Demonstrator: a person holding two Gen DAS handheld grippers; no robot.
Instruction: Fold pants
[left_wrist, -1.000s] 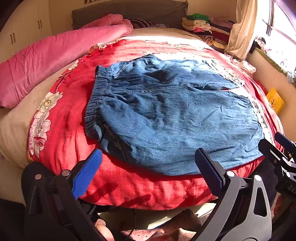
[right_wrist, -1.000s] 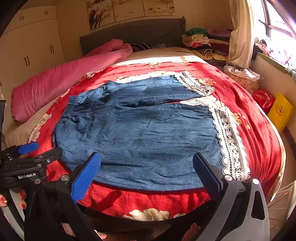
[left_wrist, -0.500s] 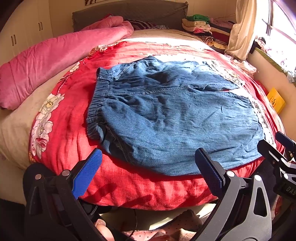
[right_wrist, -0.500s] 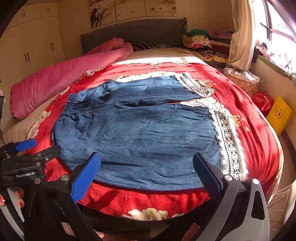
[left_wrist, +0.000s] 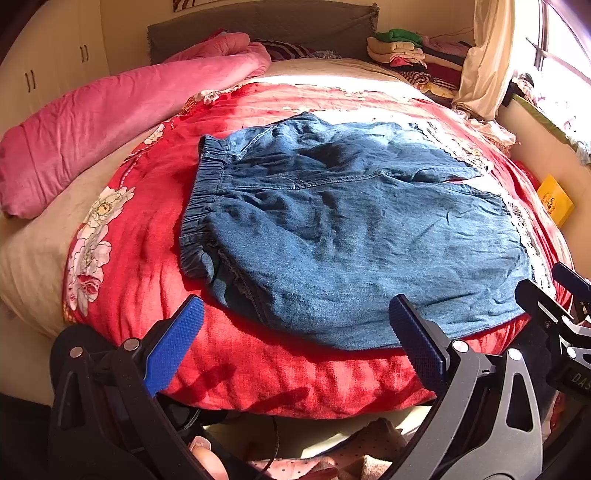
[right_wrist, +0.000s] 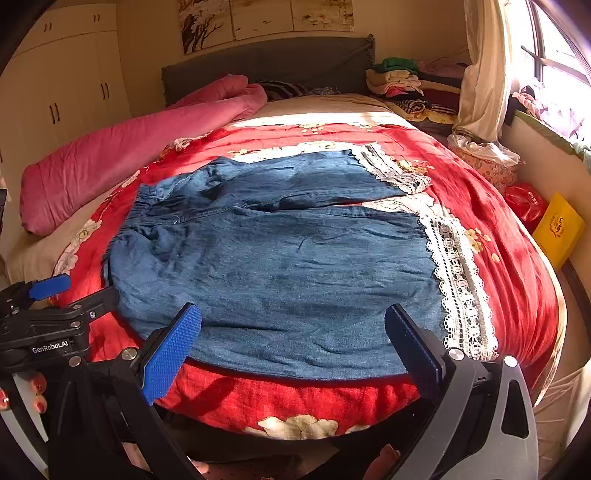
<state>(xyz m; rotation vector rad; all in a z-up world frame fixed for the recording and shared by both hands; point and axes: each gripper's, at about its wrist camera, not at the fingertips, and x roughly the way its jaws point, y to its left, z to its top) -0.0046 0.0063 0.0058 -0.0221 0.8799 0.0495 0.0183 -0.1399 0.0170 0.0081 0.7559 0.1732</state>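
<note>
The pants (right_wrist: 273, 266) lay flat on the bedspread (right_wrist: 498, 229) for folding. Left gripper (left_wrist: 295, 332) and right gripper (right_wrist: 293, 332) hovered near, fully open, holding nothing.

Red bedspread (right_wrist: 491, 206) — pink quilt (right_wrist: 122, 147)

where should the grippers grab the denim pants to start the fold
Take the near long edge of the denim pants, coming in low from the bed's front side. Left gripper pinches by the elastic waistband, right gripper by the lace hem. The pants lie flat, both grippers open, facing that edge.
</note>
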